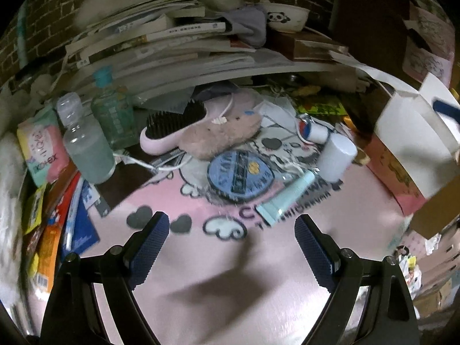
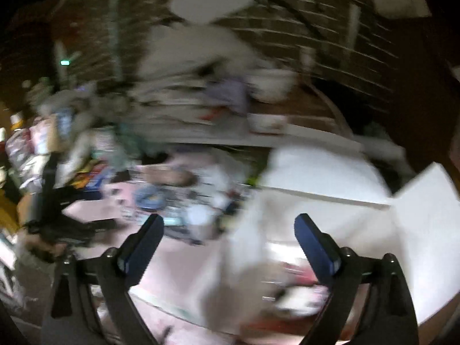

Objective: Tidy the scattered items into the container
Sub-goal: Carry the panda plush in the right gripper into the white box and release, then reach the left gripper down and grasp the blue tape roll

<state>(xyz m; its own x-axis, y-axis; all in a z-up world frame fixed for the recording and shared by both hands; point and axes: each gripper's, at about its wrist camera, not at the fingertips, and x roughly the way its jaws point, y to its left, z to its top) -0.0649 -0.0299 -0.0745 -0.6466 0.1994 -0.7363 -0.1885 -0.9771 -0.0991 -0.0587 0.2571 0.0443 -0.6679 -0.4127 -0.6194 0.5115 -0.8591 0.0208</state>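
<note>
Left wrist view: your left gripper [image 1: 231, 227] hangs over a pink cartoon-print mat [image 1: 230, 273], jaws spread wide w/ nothing between them. The scattered items lie beyond, centre of frame: a mint tube [image 1: 284, 198] nearest, angled from lower left to upper right; a white cylinder [image 1: 337, 156] just beside the tube's upper end; a round blue tin [image 1: 240, 176] w/ a crinkly clear wrap edge; a fluffy beige pouch [image 1: 221, 132] touching a pink-and-black hairbrush [image 1: 172, 128]. Two clear bottles [image 1: 86, 149] stand at left, near a Kotex pack [image 1: 43, 146]. The container, a white open box [image 1: 414, 132], sits at right edge of frame, flaps up.

Right wrist view: heavily blurred. Your right gripper [image 2: 228, 227] is also spread wide and empty, and the white box [image 2: 330, 201] fills the right half of frame; what's inside is too smeared to name.

Likely step in hand: left gripper reaching for the next item; the tube looks the easiest pick. To do it well:
- Turn the wrist so the jaws cross the tube's short width, not its length.
- Aim mid-body, away from the cylinder, so you don't knock it rolling.
- Come down low to the mat before you pinch; the tube lies flat.
- Avoid the tin's wrap, which could snag.
- Steady the right side near the box, clear of the flaps.
</note>
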